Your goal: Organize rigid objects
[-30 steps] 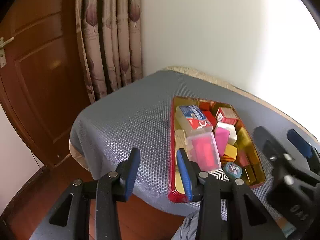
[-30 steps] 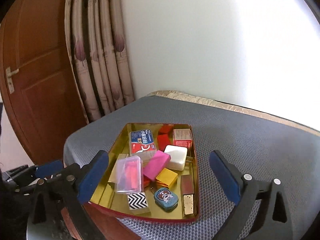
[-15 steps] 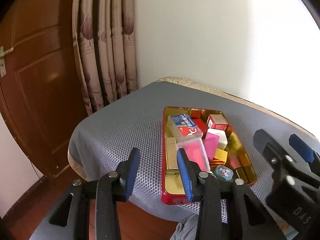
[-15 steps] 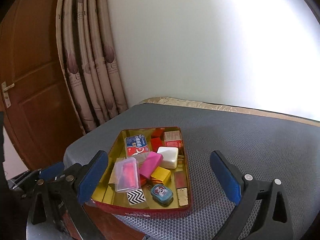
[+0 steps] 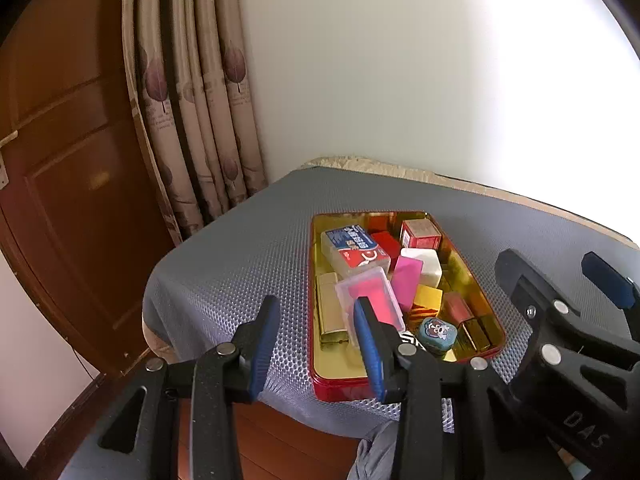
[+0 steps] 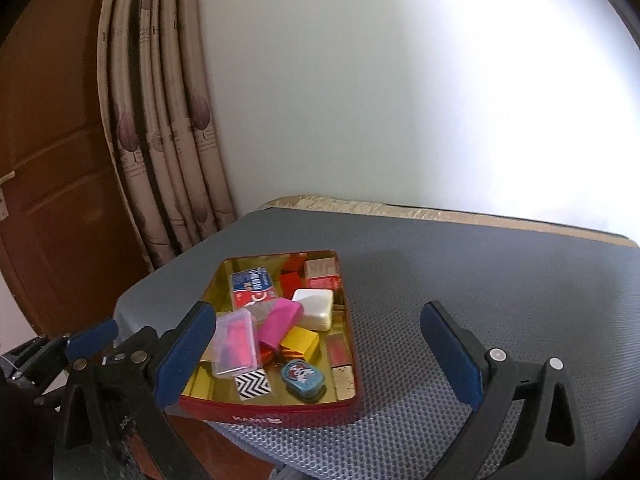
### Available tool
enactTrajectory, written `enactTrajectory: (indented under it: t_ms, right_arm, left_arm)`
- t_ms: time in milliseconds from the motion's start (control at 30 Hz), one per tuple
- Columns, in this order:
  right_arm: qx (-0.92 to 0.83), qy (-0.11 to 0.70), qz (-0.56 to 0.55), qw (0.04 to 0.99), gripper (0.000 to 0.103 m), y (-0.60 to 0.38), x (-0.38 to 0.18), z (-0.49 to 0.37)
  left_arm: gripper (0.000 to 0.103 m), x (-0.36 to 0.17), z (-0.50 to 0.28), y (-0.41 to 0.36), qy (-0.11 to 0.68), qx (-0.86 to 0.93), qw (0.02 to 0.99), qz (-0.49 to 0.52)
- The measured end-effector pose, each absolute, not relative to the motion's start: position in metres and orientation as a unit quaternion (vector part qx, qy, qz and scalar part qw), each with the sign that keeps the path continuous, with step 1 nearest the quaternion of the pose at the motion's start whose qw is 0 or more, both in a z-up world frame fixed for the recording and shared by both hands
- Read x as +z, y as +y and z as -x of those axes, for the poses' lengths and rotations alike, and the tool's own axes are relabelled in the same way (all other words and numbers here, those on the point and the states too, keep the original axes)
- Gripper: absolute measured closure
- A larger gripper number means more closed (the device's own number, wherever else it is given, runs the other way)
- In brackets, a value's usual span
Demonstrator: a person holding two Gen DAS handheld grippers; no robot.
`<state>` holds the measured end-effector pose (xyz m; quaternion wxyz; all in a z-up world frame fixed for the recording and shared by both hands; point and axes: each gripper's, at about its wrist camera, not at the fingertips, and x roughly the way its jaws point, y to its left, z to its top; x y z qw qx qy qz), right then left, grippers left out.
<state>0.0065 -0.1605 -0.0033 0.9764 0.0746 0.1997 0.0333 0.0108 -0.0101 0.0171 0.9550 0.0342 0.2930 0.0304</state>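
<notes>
A red tin tray [image 5: 344, 384] [image 6: 272, 416] with a gold inside sits near the front edge of a grey-covered table [image 5: 248, 256] [image 6: 460, 272]. It holds several small boxes: a blue-and-red box [image 5: 354, 250] [image 6: 254, 286], a clear case with a pink insert [image 5: 370, 298] [image 6: 234, 340], a pink box [image 6: 280, 322], a white box [image 6: 314, 308], a yellow block [image 6: 300, 340] and a teal cartoon tin [image 5: 436, 332] [image 6: 302, 376]. My left gripper [image 5: 316, 344] is open and empty in front of the tray's near left corner. My right gripper [image 6: 320, 356] is open wide and empty, held back from the tray.
A brown wooden door [image 5: 60, 200] [image 6: 48, 184] and patterned curtains [image 5: 192, 120] [image 6: 160, 140] stand left of the table. A plain white wall is behind. The table's left edge drops to a wooden floor [image 5: 280, 440]. The right gripper's body also shows in the left wrist view [image 5: 568, 360].
Both grippers have drawn back and up from the tray, which now looks smaller and farther. Jaws stay open. Nothing in the tray has moved.
</notes>
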Motion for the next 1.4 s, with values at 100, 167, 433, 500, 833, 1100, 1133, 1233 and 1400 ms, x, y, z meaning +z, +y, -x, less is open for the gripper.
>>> enactTrajectory:
  t_ms: [100,167,433,500,833,1100,1133,1233,1400]
  right_arm:
    - [0.028,0.196,-0.077,0.977,0.002,-0.163,-0.002,-0.002]
    - [0.026,0.193,-0.078,0.978,0.002,-0.165,0.0,0.0]
    - [0.026,0.183,-0.073,0.98,0.001,-0.161,0.006,0.009]
    - [0.021,0.184,-0.072,0.98,0.001,-0.16,0.008,0.01]
    - [0.022,0.179,-0.066,0.981,0.001,-0.155,0.011,0.014]
    - [0.022,0.171,-0.06,0.983,0.001,-0.153,0.012,0.016]
    - [0.022,0.171,-0.06,0.983,0.001,-0.153,0.012,0.016]
    - [0.022,0.166,-0.067,0.984,0.001,-0.156,0.014,0.018]
    - [0.014,0.151,-0.073,0.986,0.001,-0.163,0.02,0.02]
  left_arm:
    - [0.057,0.018,-0.006,-0.009,0.286,0.023,0.958,-0.026]
    - [0.056,0.019,-0.004,-0.008,0.28,0.022,0.96,-0.019]
    - [0.056,0.023,0.003,-0.006,0.264,0.031,0.964,-0.019]
    - [0.056,0.023,0.003,-0.005,0.268,0.026,0.963,-0.013]
    - [0.056,0.022,-0.002,-0.01,0.286,0.027,0.957,-0.036]
    - [0.056,0.022,0.0,-0.009,0.281,0.03,0.959,-0.036]
    - [0.056,0.023,0.0,-0.008,0.279,0.03,0.959,-0.032]
    - [0.055,0.024,0.002,-0.005,0.271,0.027,0.962,-0.028]
    - [0.048,0.025,0.005,-0.006,0.263,0.018,0.964,-0.029]
